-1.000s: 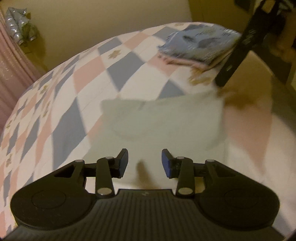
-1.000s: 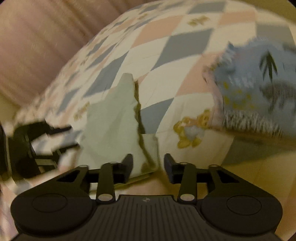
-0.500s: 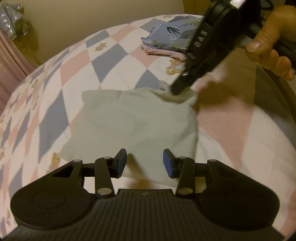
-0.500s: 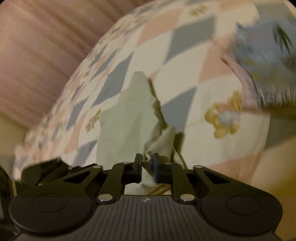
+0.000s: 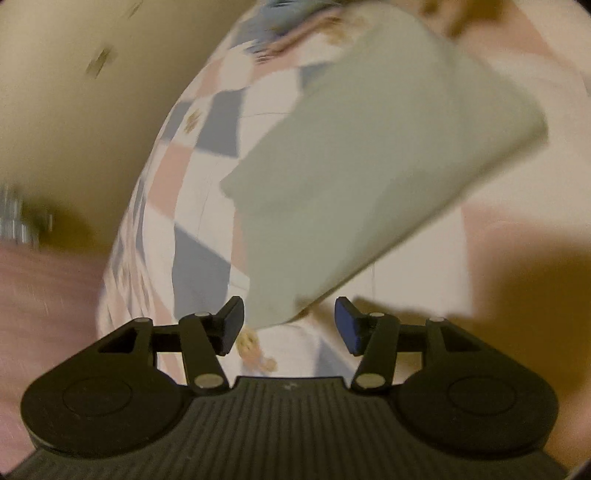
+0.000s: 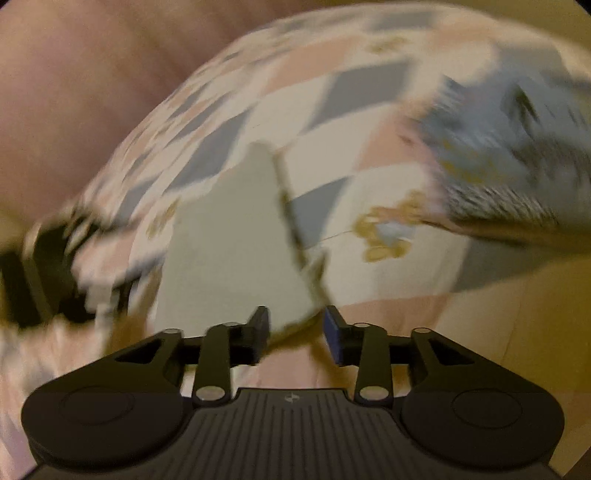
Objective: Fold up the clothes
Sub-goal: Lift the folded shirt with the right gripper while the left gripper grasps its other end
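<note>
A pale green garment (image 5: pixel 362 173) lies flat on the checked bedspread (image 5: pixel 199 206), its near corner just ahead of my left gripper (image 5: pixel 288 328), which is open and empty. In the right wrist view the same garment (image 6: pixel 229 251) lies in front of my right gripper (image 6: pixel 295 332), which is open with the cloth's near corner just beyond the fingertips. The left gripper shows as a dark blur at the left edge of the right wrist view (image 6: pixel 44 273). Both views are motion-blurred.
A folded blue patterned garment (image 6: pixel 517 155) lies on the bed at the right, also seen at the top of the left wrist view (image 5: pixel 288 22). A pink curtain (image 6: pixel 92 74) hangs beyond the bed. A beige wall (image 5: pixel 74 92) is at the left.
My right gripper, shut on the green garment's corner half a second ago, has opened and let it go. My left gripper has swung sideways, staying open; the right gripper has left its view.
</note>
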{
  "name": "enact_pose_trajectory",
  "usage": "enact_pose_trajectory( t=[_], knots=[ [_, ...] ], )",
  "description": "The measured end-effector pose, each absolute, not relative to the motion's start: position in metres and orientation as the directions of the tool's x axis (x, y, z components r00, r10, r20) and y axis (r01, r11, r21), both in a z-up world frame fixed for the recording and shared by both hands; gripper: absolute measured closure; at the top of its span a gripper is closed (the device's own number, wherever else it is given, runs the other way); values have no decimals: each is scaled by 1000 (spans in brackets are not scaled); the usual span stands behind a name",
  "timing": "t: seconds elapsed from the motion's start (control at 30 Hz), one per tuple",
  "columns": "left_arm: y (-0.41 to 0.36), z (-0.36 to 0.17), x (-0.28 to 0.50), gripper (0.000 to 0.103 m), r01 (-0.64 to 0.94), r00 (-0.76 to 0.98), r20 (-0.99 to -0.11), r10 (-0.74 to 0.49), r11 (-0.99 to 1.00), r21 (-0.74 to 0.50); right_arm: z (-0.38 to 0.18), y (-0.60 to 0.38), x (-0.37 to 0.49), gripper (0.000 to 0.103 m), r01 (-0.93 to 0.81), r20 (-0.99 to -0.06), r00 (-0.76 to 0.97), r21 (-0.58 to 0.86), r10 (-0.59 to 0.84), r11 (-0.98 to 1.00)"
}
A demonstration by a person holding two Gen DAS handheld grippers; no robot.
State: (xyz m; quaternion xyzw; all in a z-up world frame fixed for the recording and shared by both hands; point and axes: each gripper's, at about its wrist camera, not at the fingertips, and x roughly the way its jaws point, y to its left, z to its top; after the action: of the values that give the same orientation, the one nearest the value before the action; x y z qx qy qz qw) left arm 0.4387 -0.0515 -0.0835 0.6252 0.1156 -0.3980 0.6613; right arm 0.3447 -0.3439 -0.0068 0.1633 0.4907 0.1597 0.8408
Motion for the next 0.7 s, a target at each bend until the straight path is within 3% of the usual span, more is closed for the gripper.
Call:
enact_pose_trajectory(
  t=[0.13, 0.27, 0.37, 0.4, 0.43, 0.53, 0.7],
  knots=[
    [-42, -111, 452, 56, 584, 638, -628, -446, -251, 772, -11, -325, 323, 58, -158, -787, 405, 442, 466, 883],
    [-42, -123, 462, 68, 535, 629, -606, -486, -295, 792, -18, -315, 307, 58, -153, -813, 373, 421, 447, 894],
    [-44, -119, 466, 81, 559, 628, -613, -480, -269, 784, -13, -294, 298, 57, -257, -832, 370, 336, 414, 906],
    [-44, -118, 467, 95, 568, 627, -615, -478, -260, 781, -10, -285, 295, 56, -310, -836, 380, 288, 396, 906],
    [-45, -117, 468, 100, 575, 627, -617, -476, -251, 778, -6, -275, 292, 51, -361, -839, 392, 237, 378, 902],
    [-46, -113, 472, 100, 599, 625, -624, -470, -225, 769, 4, -239, 282, 33, -511, -815, 491, 17, 309, 859],
    [-49, -106, 478, 100, 636, 621, -635, -460, -179, 751, -9, -175, 271, 33, -680, -746, 595, -269, 299, 682]
  ],
)
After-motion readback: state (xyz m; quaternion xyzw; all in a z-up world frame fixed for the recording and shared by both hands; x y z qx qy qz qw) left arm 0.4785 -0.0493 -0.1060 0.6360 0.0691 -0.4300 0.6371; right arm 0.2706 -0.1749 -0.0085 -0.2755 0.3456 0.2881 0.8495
